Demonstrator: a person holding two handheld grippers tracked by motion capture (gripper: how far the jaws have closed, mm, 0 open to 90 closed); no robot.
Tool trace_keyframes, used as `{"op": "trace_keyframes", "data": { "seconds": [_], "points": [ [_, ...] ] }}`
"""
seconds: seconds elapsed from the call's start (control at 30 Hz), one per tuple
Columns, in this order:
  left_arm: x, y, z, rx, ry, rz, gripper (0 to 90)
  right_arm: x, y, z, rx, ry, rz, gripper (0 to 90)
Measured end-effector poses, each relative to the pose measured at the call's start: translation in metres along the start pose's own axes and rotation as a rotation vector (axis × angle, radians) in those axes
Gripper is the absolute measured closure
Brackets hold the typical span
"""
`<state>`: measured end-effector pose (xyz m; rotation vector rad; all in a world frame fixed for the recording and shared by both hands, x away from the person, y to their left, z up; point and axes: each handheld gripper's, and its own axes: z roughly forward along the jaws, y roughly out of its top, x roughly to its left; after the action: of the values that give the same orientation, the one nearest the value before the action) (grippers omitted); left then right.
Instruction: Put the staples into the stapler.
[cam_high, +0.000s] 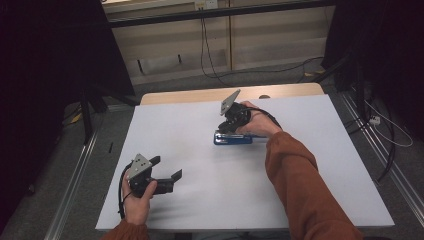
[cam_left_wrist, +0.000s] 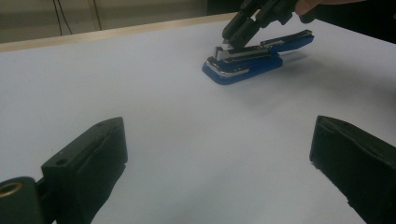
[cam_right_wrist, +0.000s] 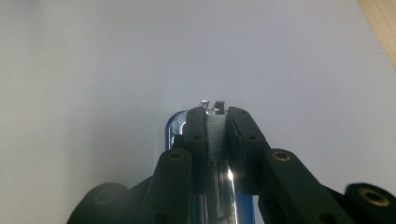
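A blue stapler (cam_high: 233, 139) lies on the white table (cam_high: 200, 120), slightly right of centre and toward the far half. In the left gripper view the stapler (cam_left_wrist: 257, 58) is open: its blue top cover is swung back and up, and the metal staple channel is exposed above the blue base.

The right gripper (cam_high: 227, 126), held in the person's right hand (cam_high: 257, 125), points down onto the left end of the stapler. In the right gripper view its 2 jaws are clenched on the metal staple channel (cam_right_wrist: 215, 135), 1 pad pressed against each side, with the strip of staples visible between them. The blue base shows beneath the jaws. The orange sleeve (cam_high: 295, 175) reaches in from the near right.

The left gripper (cam_high: 169, 169), held in the left hand (cam_high: 136, 200), hovers over the near left part of the table, well apart from the stapler. Its jaws are spread wide and released, with bare table between them in the left gripper view.
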<state>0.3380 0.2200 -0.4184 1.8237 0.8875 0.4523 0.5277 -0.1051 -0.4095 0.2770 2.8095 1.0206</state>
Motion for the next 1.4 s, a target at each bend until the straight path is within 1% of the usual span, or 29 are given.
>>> {"op": "trace_keyframes", "data": {
  "seconds": [0.03,0.1,0.13,0.2,0.43,0.5,0.6,0.67,0.73,0.83,0.93,1.1,1.23,1.3,1.4],
  "points": [
    [0.0,-0.0001,0.0002,-0.003,-0.001,-0.001,4.2,0.0001,-0.0002,0.0006,0.003,0.005,-0.002,79.1],
    [0.0,0.0,0.0,-0.001,0.0,-0.001,4.2,-0.0003,-0.0006,0.001,0.008,-0.005,-0.007,79.1],
    [0.0,0.0,0.0,0.0,0.0,-0.001,4.2,-0.0004,-0.0008,0.0009,0.01,-0.005,-0.001,79.1],
    [0.0001,0.0,0.0,-0.001,-0.001,-0.001,4.2,-0.0009,-0.0018,0.001,0.016,-0.002,-0.003,79.1],
    [0.0,0.0002,-0.0005,-0.002,-0.001,0.005,4.3,-0.0028,-0.0042,0.0007,0.016,0.011,-0.025,79.1],
    [0.0,-0.0001,0.0001,-0.002,-0.001,0.001,4.2,-0.0027,-0.0049,0.0017,0.023,0.011,-0.023,79.1],
    [0.0,0.0001,-0.0003,0.0,-0.002,0.004,4.2,-0.0028,-0.0049,0.0023,0.013,0.012,-0.014,79.1],
    [0.0004,0.0001,-0.0004,-0.001,-0.001,0.007,4.3,-0.0024,-0.0045,0.0027,0.016,0.014,-0.024,79.1],
    [0.0003,0.0,-0.0003,-0.001,-0.001,0.002,4.3,-0.0026,-0.0045,0.0025,0.018,0.014,-0.023,79.1],
    [0.0003,0.0001,-0.0005,0.0,-0.002,0.007,4.2,-0.0025,-0.0046,0.003,0.011,0.014,-0.026,79.1],
    [0.0,-0.0001,0.0002,-0.002,-0.003,0.002,4.3,-0.002,-0.0037,0.0038,0.009,0.014,-0.017,79.1],
    [-0.0001,-0.0001,0.0001,0.0,-0.002,0.001,4.3,-0.0021,-0.0028,0.0054,0.001,0.013,-0.017,79.1],
    [0.0001,-0.0001,0.0003,0.0,-0.004,0.006,4.3,-0.0017,-0.0025,0.0057,0.002,0.013,-0.012,79.1],
    [0.0001,-0.0001,0.0003,0.0,-0.004,0.006,4.3,-0.0021,-0.0021,0.0064,-0.003,0.012,-0.02,79.1],
    [0.0001,-0.0002,0.0004,0.002,-0.005,0.006,4.3,-0.0015,-0.0013,0.0067,0.001,0.011,-0.009,79.1]
  ]
}}
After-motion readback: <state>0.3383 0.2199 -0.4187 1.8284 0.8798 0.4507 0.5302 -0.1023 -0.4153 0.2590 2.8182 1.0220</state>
